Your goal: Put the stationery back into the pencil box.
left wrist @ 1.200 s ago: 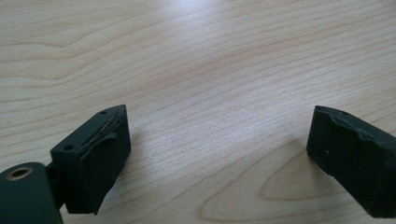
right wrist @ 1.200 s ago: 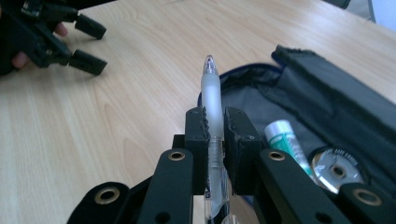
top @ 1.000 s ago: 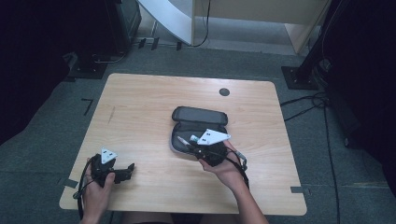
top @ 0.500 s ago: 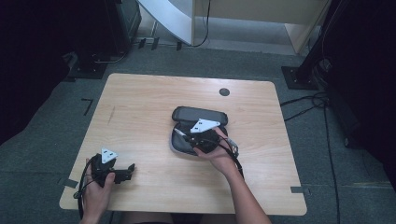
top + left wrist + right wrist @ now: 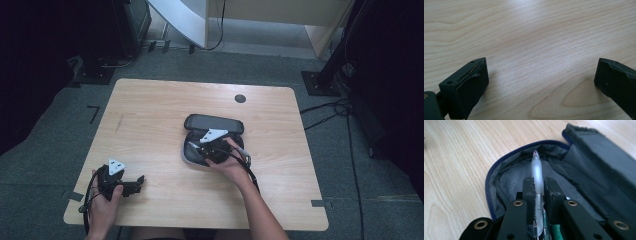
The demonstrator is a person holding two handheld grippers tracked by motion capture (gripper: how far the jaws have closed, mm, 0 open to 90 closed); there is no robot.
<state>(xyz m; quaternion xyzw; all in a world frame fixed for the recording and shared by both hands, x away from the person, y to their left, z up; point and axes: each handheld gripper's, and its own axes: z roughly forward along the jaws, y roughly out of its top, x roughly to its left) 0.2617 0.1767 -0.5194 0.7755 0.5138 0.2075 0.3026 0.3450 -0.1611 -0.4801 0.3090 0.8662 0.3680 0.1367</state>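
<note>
Now the right tongs (image 5: 538, 185), clamping the pen (image 5: 536, 167), have dropped into the case (image 5: 584, 165).

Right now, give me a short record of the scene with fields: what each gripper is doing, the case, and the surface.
right gripper: shut on a pen, held over the open case
pen: frosted clear barrel, tip pointing into the case
case: dark zip pouch, lid folded back, grey lining
left gripper: open, nothing between the jaws, low over bare wood
surface: light wooden table
</note>
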